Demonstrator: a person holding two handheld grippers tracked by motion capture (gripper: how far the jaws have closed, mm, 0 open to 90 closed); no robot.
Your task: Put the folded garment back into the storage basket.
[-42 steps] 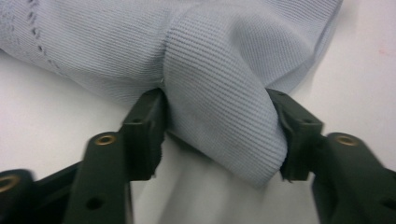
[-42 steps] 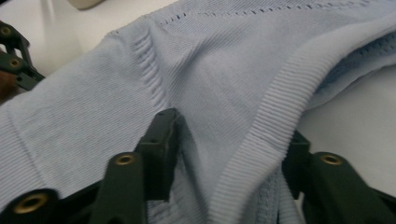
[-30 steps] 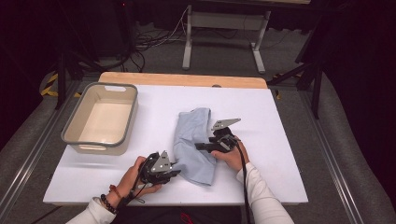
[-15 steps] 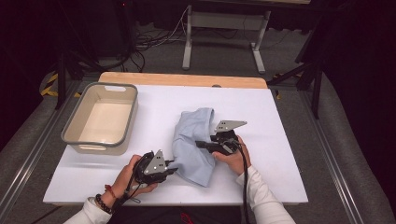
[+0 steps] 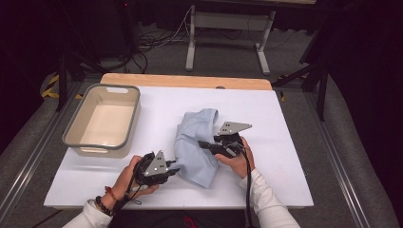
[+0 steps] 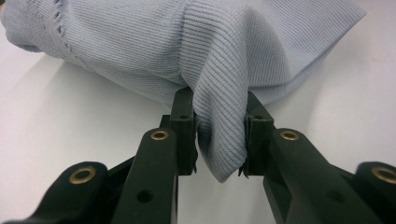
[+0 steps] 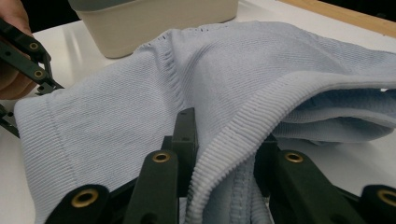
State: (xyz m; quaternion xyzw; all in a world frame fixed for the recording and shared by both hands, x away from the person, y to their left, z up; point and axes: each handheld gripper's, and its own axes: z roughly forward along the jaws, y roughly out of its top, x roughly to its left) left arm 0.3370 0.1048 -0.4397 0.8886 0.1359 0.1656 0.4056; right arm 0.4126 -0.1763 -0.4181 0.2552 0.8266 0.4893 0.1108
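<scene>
Cloth (image 5: 196, 145), pale blue and ribbed, lies bunched on the white table (image 5: 285, 180) between my hands, its long axis running from the near edge away toward the far side, leaning slightly right. My left gripper (image 5: 175, 169) is clamped on a fold at its near left corner. My right gripper (image 5: 203, 144) pinches the thick ribbed hem on its right side. Farther off to the left sits a beige bin (image 5: 76, 126), with nothing inside it.

No text, label or number is legible.
</scene>
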